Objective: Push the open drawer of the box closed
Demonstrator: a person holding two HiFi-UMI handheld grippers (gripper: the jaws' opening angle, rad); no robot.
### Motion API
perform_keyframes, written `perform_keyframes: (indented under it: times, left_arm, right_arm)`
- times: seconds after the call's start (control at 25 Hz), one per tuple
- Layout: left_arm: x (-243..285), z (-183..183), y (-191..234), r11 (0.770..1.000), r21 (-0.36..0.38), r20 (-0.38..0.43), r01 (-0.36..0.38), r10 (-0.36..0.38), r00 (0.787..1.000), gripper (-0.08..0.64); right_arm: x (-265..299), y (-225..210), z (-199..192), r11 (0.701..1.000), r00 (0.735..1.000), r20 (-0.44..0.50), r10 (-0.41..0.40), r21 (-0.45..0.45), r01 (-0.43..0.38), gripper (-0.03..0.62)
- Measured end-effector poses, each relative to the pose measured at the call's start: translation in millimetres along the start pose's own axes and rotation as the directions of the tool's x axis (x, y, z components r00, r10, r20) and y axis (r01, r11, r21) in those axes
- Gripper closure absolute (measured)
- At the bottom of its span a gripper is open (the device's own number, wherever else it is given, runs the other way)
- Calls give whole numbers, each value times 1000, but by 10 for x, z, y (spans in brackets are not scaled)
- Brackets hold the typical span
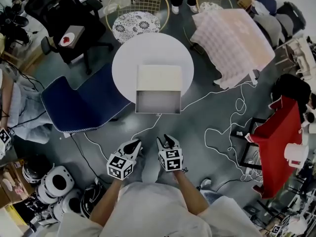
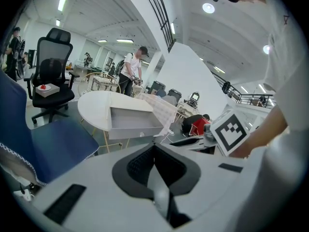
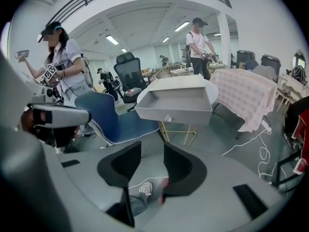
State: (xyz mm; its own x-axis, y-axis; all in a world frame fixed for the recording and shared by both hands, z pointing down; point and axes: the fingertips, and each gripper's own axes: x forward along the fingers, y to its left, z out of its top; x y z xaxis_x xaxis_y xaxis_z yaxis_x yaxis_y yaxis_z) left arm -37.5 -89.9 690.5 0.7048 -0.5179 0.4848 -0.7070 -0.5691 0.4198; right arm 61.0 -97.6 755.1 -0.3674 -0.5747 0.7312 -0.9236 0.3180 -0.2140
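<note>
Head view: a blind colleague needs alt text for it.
A white box sits on a round white table, its drawer pulled open. The left gripper and right gripper hang short of it, touching nothing.

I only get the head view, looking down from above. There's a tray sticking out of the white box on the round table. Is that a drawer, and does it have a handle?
Observer: Yes, it's an open drawer. The right gripper view looks at its front, and there is a small knob in the middle of it.
Operator: From up here I can't tell whether the right-hand gripper is holding anything. Is it?
Observer: No. In its own view the right gripper has its jaws apart, and only the floor shows between them.
</note>
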Motion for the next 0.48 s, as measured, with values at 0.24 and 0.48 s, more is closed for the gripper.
perform_keyframes:
  times: [0.24,0.48]
  left_arm:
    - [-28,-12,-6,1000,-12,3,2,-2,1000,548]
    - [-75,-10,38,1000,-18,5,-11,11,1000,548]
  right_arm:
    - [313,-130,76,1000,999,-32,-22,-14,22,442]
    - [621,-312,229,998,997,-57,-55,-5,55,443]
